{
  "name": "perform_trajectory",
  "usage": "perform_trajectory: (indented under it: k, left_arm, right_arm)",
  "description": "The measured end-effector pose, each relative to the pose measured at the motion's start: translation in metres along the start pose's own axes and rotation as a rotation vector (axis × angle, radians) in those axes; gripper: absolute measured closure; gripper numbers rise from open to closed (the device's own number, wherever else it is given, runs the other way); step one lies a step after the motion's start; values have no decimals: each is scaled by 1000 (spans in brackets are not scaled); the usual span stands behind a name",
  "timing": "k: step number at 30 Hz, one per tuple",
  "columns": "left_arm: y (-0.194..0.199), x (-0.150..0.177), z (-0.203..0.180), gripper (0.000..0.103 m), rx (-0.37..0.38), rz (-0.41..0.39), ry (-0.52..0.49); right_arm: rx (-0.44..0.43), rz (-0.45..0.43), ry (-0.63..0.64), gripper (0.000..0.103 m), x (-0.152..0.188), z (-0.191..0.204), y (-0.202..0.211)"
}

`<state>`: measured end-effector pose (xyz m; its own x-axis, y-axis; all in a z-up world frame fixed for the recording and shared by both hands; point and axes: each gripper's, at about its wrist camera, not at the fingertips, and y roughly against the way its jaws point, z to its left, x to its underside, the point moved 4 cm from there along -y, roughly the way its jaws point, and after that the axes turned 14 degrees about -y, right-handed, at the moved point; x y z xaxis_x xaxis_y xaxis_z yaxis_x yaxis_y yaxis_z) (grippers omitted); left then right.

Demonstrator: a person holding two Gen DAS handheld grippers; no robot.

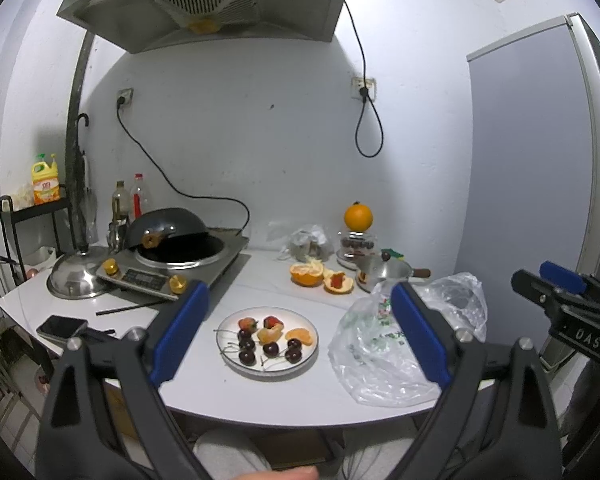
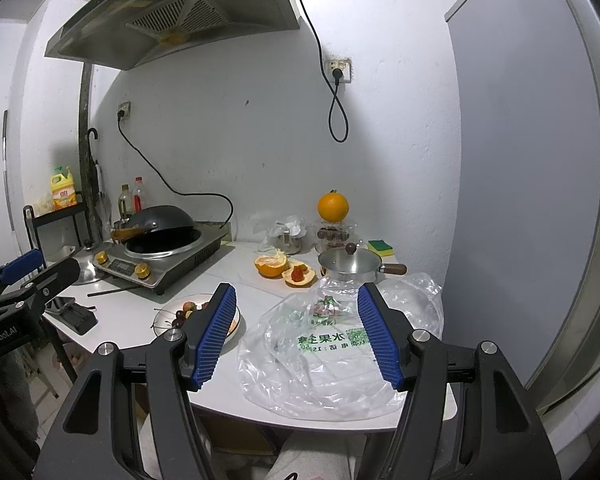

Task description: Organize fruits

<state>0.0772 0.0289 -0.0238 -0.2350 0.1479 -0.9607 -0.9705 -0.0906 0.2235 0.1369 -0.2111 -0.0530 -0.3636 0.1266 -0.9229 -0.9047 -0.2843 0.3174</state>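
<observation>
Jaws of both grippers stand wide apart and hold nothing, left gripper [image 1: 300, 328] above the plate [image 1: 266, 369], right gripper [image 2: 296, 336] above the clear plastic bag [image 2: 332, 364]. Left wrist view alone shows the plate's cherries [image 1: 271, 349], strawberries [image 1: 273, 322] and orange segments [image 1: 300, 336] whole; right wrist view hides most behind a finger. White bench [image 1: 260, 396] also carries an induction cooker [image 1: 188, 258]; its near rounded edge lies bare.
</observation>
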Motion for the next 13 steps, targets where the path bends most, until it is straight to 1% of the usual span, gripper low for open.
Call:
perform_trajectory:
  k: [10, 11, 13]
  left_arm:
    - [0, 3, -3, 10, 6, 4, 0]
    - [-1, 4, -4, 10, 9, 9, -1]
    - [-4, 6, -9, 10, 40, 22, -7]
  right_arm:
    - [1, 3, -1, 36, 1, 1, 0]
    - [1, 3, 0, 36, 1, 1, 0]
    - [-1, 4, -1, 36, 2, 2, 0]
